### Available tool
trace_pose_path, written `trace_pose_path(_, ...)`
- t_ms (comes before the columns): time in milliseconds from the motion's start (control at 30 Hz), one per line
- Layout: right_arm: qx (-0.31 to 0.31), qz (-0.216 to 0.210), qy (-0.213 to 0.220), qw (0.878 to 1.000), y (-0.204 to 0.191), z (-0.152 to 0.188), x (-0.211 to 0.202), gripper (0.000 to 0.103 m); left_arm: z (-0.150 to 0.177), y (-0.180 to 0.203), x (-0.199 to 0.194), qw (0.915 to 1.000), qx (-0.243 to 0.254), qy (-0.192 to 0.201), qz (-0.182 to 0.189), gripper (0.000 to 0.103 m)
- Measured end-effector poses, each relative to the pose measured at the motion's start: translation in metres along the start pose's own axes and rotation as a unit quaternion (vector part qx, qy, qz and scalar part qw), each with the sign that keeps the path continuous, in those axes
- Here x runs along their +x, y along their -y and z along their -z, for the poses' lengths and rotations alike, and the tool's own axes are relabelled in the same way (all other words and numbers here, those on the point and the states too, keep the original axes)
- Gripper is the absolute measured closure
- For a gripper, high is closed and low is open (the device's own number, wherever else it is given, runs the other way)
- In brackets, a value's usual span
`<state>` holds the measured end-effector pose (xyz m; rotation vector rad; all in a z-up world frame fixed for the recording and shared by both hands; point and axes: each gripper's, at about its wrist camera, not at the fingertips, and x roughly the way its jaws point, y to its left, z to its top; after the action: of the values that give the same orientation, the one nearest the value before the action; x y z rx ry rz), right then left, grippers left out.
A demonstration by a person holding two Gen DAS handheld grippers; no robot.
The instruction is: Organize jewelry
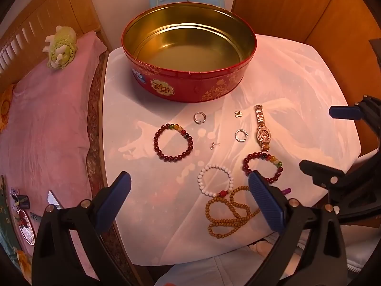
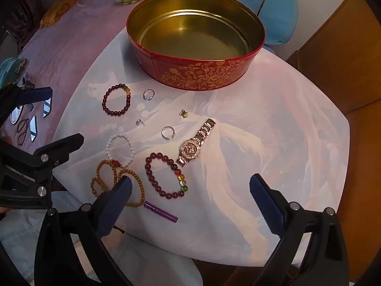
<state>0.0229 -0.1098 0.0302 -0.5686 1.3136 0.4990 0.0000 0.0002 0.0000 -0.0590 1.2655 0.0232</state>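
Jaws on both grippers spread wide, nothing between them. Left gripper (image 1: 189, 195) hangs over the near-left part of the surface (image 1: 297, 76), pointing steeply down; its right finger (image 1: 264, 197) overlaps the wooden bead necklace (image 1: 228, 214) in view, contact unclear. Right gripper (image 2: 190, 199) hangs over the near side, also aimed down; its left finger (image 2: 114, 205) overlaps the same necklace in view.

Red tin (image 1: 185, 88), gold inside, sits open at the far edge, nothing in it. All jewelry lies loose on the white printed cloth in front of the tin: dark red bracelet (image 1: 173, 143) on the left, silver ring (image 1: 199, 117) near the tin, second silver ring (image 1: 241, 135) beside the rose-gold watch (image 1: 261, 128), small gold charm (image 1: 237, 114), tiny earring (image 1: 212, 145) mid-cloth. Nearer: white bead bracelet (image 1: 215, 180) touching the necklace, second red bracelet (image 1: 263, 166) just below the watch, purple tube (image 2: 160, 213) at the near edge.

Pink bedding (image 1: 47, 119) with a cabbage plush (image 1: 60, 46) lies left of the surface.
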Motion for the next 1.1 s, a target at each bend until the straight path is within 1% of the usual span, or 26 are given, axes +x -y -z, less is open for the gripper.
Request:
trace_pose_path(233,0.013,-0.007,-0.001,1.000,0.005,0.004,-0.001,0.004,-0.002,0.003,0.002,1.0000,0.005,-0.003,-0.003,0.007)
trace_pose_path(267,0.014,-0.008,-0.002,1.000,0.004,0.004,-0.001,0.004,0.005,0.004,0.003,1.0000,0.006,-0.002,-0.002,0.007)
trace_pose_path(333,0.015,-0.009,-0.003,1.000,0.004,0.006,-0.001,0.004,0.005,0.006,0.003,1.0000,0.008,-0.003,-0.002,0.007)
trace_pose_path(500,0.007,-0.007,-0.009,1.000,0.001,0.002,0.000,0.004,0.007,0.004,0.001,0.9999,0.010,-0.005,0.003,0.007)
trace_pose_path(1100,0.006,-0.003,-0.014,1.000,0.000,0.009,0.003,0.004,0.011,0.007,0.003,0.9999,0.013,-0.007,0.006,0.007)
